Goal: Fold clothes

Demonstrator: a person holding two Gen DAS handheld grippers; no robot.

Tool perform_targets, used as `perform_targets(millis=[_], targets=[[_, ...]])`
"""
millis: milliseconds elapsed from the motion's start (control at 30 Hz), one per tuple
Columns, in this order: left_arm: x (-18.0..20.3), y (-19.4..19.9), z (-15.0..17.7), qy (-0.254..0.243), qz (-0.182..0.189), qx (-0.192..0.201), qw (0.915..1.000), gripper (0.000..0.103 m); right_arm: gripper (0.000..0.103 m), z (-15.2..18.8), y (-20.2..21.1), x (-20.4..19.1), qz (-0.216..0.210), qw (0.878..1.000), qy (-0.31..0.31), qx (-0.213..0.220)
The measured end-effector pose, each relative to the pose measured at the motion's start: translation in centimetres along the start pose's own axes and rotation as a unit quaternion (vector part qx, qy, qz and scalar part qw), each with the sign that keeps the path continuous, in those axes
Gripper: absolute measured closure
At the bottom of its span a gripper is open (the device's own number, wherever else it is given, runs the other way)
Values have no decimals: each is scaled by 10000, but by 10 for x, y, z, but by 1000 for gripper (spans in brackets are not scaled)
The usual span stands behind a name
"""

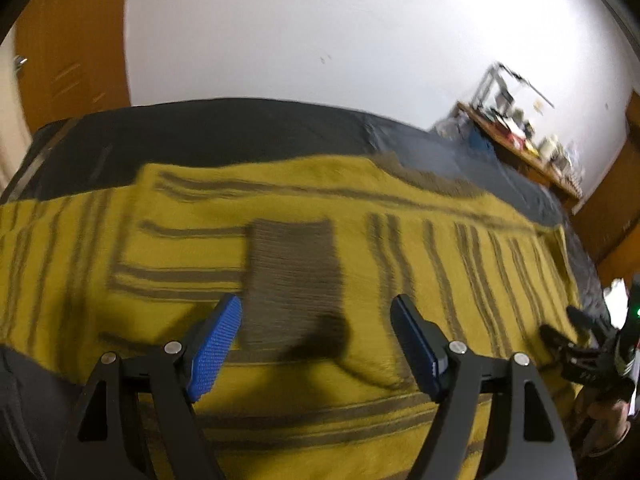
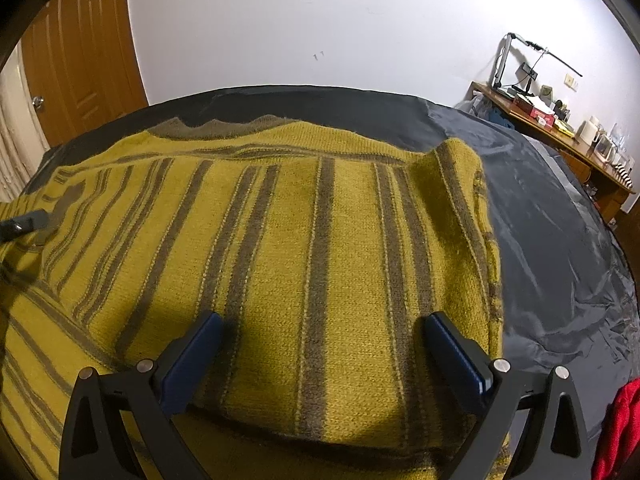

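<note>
A mustard-yellow knit sweater (image 1: 304, 208) with grey-brown stripes lies spread over a dark sheet (image 1: 200, 132); a solid grey patch sits in its middle. My left gripper (image 1: 316, 312) hovers open just above that patch, nothing between its blue pads (image 1: 212, 352). In the right wrist view the same sweater (image 2: 280, 240) fills the frame, its right edge folded over near the sheet (image 2: 560, 240). My right gripper (image 2: 320, 328) is open above the striped knit, holding nothing. The right gripper also shows at the far right of the left wrist view (image 1: 576, 340), and the left gripper's fingertip (image 2: 28, 220) at the left edge.
A wooden desk (image 2: 560, 128) cluttered with small items and a lamp stands at the back right against a white wall. A wooden door (image 2: 80, 60) is at the back left. A red garment (image 2: 620, 432) lies at the lower right on the sheet.
</note>
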State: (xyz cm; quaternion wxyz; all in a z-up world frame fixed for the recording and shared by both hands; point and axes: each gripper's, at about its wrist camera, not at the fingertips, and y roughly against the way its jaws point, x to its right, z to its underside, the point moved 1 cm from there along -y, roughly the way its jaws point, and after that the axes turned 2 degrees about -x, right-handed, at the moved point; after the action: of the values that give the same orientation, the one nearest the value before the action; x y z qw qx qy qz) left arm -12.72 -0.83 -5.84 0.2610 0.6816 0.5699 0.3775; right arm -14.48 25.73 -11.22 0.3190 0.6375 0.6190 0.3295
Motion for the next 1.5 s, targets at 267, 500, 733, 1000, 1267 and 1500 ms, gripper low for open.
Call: perform_targets(millis=[267,500,733,1000,1267,1500], targets=[[-91,34,5,1034,-308,175,9940,23,1,-1,0,0,10,10000,-6,-2],[-190,71,21,2069,-503,341,9765,23,1,0,1,0,26,10000,-3,0],[-284,99,35,3068,-653,550,9479,22,1,0,1,1,31,10000,-2,0],[-349,110,53,3707,-703,583,9243,22,1,1,2,1,37,10000,-2,-2],[-376,106,55,3977,-189,712,9145,22,1,1,3,2,46,10000,-5,-3],[-388,101,50,4203,108,886,9030,22,1,1,3,2,56,10000,-11,-4]])
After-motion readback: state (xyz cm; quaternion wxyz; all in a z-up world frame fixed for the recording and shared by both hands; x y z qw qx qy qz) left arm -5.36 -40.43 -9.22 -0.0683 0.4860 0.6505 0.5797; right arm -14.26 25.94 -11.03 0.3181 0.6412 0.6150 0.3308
